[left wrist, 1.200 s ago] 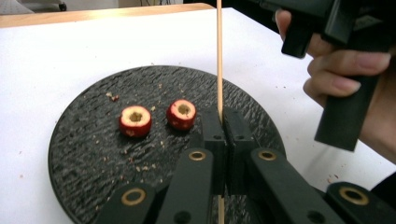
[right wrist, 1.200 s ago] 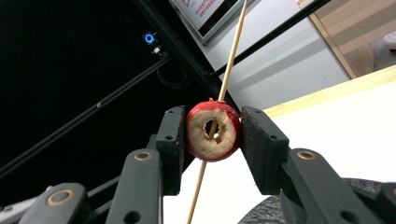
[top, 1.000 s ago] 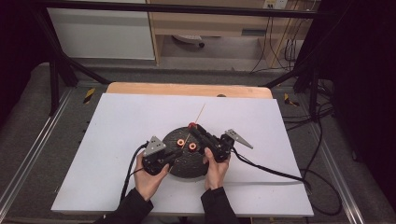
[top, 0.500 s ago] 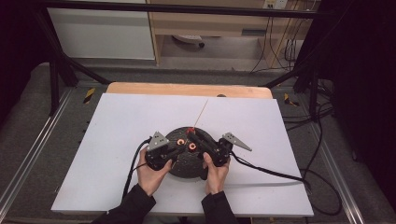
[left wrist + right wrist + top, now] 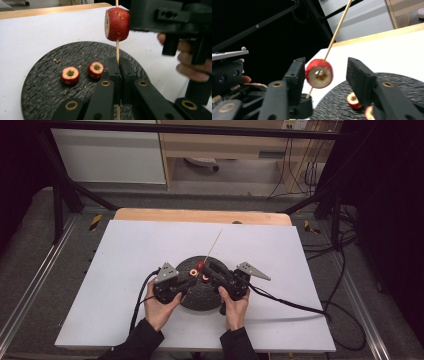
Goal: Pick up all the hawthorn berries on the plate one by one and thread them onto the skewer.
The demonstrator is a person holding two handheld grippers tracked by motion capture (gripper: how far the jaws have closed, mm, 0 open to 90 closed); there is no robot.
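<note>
Skewer [image 5: 117, 51]: thin wooden stick, held steeply tilted above the round dark slate plate [image 5: 192, 297] near the front middle of the white desk [image 5: 125, 255]. Left gripper [image 5: 119, 72] has its jaws pressed together on the lower part of the stick, pinching it just under the fruit; this fixes the stick so a piece can be pushed along it without the stick slipping.

One red cored fruit piece [image 5: 117, 24] is already threaded, sitting on the stick above the left jaws. In the right gripper view the same piece [image 5: 319, 73] hangs between the jaws of the right gripper [image 5: 325, 80], which are spread to either side of it; one jaw looks close to the skin, the other is apart. Judgement: the right gripper is placed to take or push the piece further along while the left keeps the stick steady.

Two more cored pieces [image 5: 70, 75] [image 5: 95, 70] lie on the plate near each other, cut faces up, holes showing, presumably next for threading. Crumbs are scattered on the slate.

Risk: a side push could bend the thin stick.
</note>
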